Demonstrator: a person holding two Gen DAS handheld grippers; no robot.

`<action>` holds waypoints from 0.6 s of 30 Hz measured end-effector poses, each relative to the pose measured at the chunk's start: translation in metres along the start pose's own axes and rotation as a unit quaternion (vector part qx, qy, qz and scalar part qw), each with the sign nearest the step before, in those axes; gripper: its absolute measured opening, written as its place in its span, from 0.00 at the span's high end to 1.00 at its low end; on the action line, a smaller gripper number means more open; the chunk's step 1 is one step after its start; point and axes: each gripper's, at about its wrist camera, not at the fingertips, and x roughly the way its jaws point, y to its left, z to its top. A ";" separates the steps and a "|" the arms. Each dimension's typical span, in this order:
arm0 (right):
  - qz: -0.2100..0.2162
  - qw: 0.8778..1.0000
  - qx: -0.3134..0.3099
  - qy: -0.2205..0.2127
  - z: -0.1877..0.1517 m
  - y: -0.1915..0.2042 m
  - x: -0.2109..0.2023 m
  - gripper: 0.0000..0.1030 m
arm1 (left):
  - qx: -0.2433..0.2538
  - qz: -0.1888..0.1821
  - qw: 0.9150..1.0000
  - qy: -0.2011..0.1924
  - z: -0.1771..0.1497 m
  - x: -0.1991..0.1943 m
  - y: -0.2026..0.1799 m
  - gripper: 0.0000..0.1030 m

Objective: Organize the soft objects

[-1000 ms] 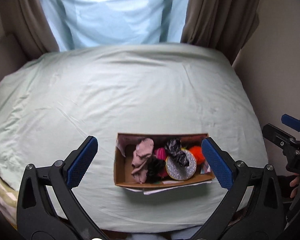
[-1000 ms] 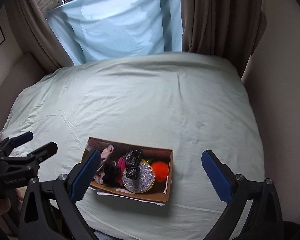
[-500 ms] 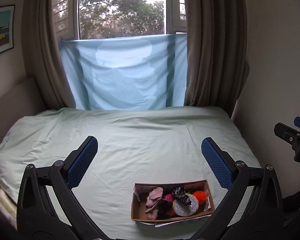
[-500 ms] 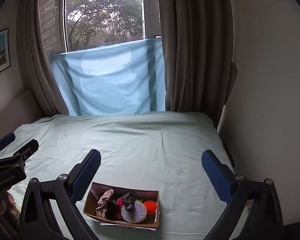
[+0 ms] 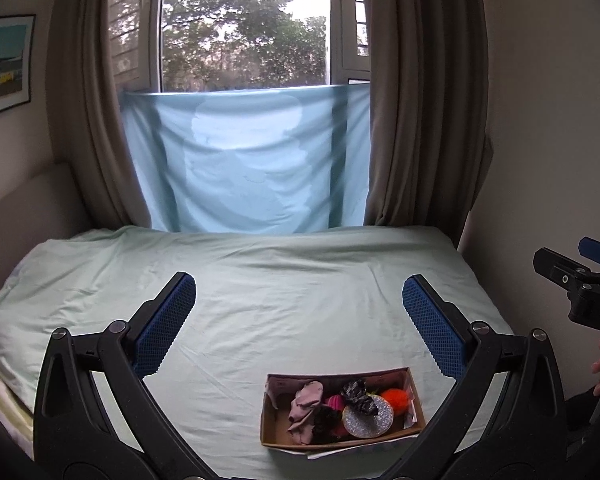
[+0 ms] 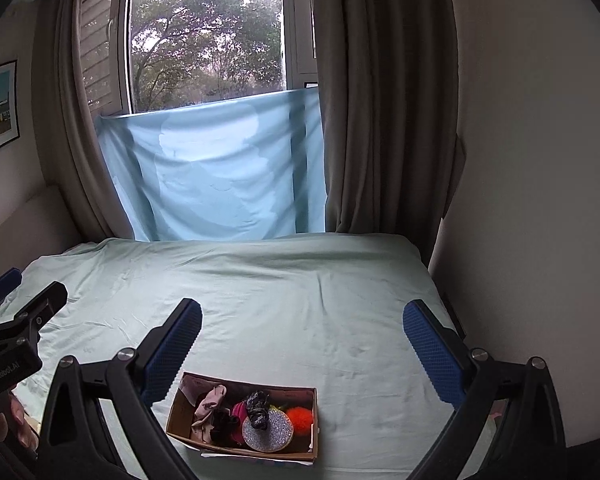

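A brown cardboard box (image 5: 416, 410) lies on the near part of the bed. It holds a pink sock (image 5: 306, 402), an orange pom-pom (image 5: 396, 397), a round glittery silver disc (image 5: 370, 423) and dark hair ties. The box also shows in the right wrist view (image 6: 314, 420). My left gripper (image 5: 299, 322) is open and empty, held well above and behind the box. My right gripper (image 6: 302, 346) is open and empty too, also high above the box. Each gripper shows at the edge of the other's view.
The bed (image 5: 284, 280) has a pale green sheet. A light blue cloth (image 5: 248, 164) hangs over the window's lower part, with brown curtains (image 5: 420, 100) at both sides. A wall runs along the bed's right side.
Both grippers have lifted and tilted up, away from the box. The box now sits lower and smaller in both views and the window has come into sight. Both stay open.
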 end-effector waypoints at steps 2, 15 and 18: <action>0.001 1.000 0.002 0.000 -0.001 0.000 0.000 0.03 | -0.002 -0.002 1.000 0.000 -0.001 -0.002 0.001 0.00; -0.004 1.000 0.008 -0.005 -0.001 -0.001 -0.006 0.03 | 0.005 -0.003 1.000 -0.002 -0.003 -0.011 -0.004 0.00; -0.005 1.000 0.007 -0.006 0.000 0.001 -0.009 0.03 | 0.007 -0.004 1.000 -0.004 -0.003 -0.013 -0.005 0.00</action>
